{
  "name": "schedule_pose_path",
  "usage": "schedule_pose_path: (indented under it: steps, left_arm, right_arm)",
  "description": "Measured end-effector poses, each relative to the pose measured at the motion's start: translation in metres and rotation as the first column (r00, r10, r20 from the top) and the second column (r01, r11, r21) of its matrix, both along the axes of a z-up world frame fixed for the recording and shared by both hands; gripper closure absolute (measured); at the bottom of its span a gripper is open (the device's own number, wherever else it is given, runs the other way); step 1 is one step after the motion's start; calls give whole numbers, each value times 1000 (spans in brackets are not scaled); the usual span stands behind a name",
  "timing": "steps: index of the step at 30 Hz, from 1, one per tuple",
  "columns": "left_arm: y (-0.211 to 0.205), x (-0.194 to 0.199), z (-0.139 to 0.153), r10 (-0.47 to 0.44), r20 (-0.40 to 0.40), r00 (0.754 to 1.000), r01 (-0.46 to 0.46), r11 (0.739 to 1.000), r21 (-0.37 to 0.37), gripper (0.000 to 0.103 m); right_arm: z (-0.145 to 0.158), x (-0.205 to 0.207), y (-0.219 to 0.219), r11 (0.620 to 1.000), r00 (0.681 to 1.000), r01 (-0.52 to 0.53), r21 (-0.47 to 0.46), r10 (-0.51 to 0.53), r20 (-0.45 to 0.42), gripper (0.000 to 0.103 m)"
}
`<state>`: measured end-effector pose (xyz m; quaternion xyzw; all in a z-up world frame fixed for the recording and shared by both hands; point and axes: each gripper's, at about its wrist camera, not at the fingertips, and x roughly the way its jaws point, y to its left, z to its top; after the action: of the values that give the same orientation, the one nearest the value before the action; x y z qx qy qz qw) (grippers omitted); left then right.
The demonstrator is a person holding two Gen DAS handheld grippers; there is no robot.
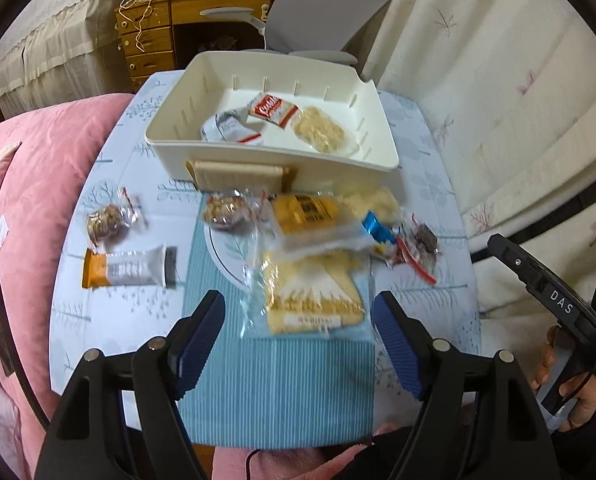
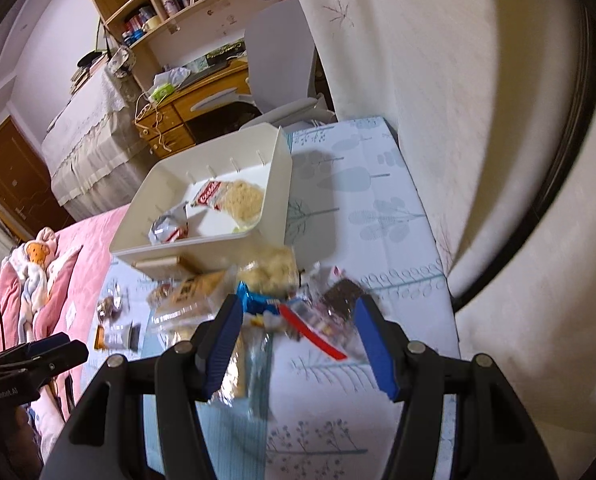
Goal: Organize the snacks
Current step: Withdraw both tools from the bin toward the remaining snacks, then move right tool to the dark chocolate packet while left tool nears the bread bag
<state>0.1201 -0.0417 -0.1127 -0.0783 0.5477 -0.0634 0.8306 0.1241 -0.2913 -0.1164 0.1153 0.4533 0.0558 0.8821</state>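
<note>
Bare table lies along the right edge and at the near edge on the striped mat. The snack pile crowds the middle, right against the white bin's near wall. Two packets sit near the left edge.

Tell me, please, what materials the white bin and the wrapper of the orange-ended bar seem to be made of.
The white bin looks like rigid moulded plastic with a matte finish: smooth uniform walls, rounded rim, moulded slots inside. The bar wrapper looks like thin printed plastic film, perhaps foil-lined; its crimped ends suggest this, but blur leaves it open.
</note>
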Motion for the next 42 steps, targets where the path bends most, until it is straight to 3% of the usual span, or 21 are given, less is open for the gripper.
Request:
schedule_pose_path:
  steps: [10, 15, 24, 30, 36, 42]
  left_arm:
    - [-25, -7, -3, -101, -19, 995, 102, 992, 75, 27]
    - [-44, -5, -14, -233, -36, 972, 236, 962, 139, 27]
    - [-72, 3, -46, -428, -102, 898, 439, 873, 211, 27]
    - [-86, 11, -79, -552, -157, 819, 573, 775, 267, 27]
    - [-93, 17, -109, -626, -210, 751, 660, 703, 264, 26]
    - [-97, 27, -134, -649, -231, 725, 688, 667, 286, 25]
  right_arm:
    - [-19, -18, -7, 999, 999, -22, -22, 22, -33, 44]
    - [-29, -25, -9, 999, 998, -32, -16, 31, -51, 44]
    - [-42, -28, -10, 999, 995, -38, 6, 39, -87, 44]
    - [-50, -19, -10, 1000, 992, -30, 0, 30, -125, 44]
    - [-63, -5, -10, 1000, 984, -8, 27, 13, -176, 44]
    - [-81, 14, -10, 994, 972, 52, 93, -29, -232, 44]
